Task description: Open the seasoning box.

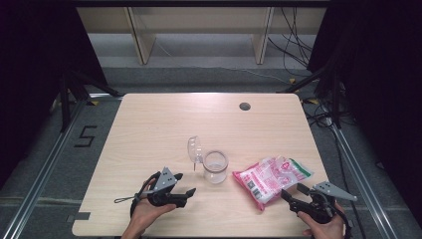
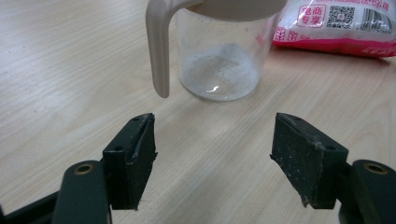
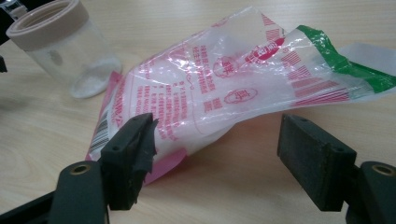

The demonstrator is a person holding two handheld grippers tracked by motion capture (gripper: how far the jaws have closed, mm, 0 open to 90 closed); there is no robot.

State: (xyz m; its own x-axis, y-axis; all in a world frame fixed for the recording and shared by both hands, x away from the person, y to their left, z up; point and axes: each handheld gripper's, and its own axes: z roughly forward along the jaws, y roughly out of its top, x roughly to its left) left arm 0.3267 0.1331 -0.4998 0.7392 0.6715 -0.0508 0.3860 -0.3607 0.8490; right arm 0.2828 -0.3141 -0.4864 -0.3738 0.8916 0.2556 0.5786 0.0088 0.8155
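By bag [image 3: 219,88], R gripper [image 3: 217,154] open, prob. untouched.

The jar [image 1: 215,167] stood near the middle of the table [image 1: 159,124], its lid [image 1: 193,148] hinged open on the far-left side. Just right of the jar lay the bag [image 1: 271,179], flat on the tabletop and slightly nearer the front edge. The left gripper [image 1: 185,183] sat front-left of the jar, apart from it, jaws facing it. The right gripper [image 1: 293,191] was at the bag's near right corner. Far back, a small hole [image 1: 244,106] sat in the tabletop.
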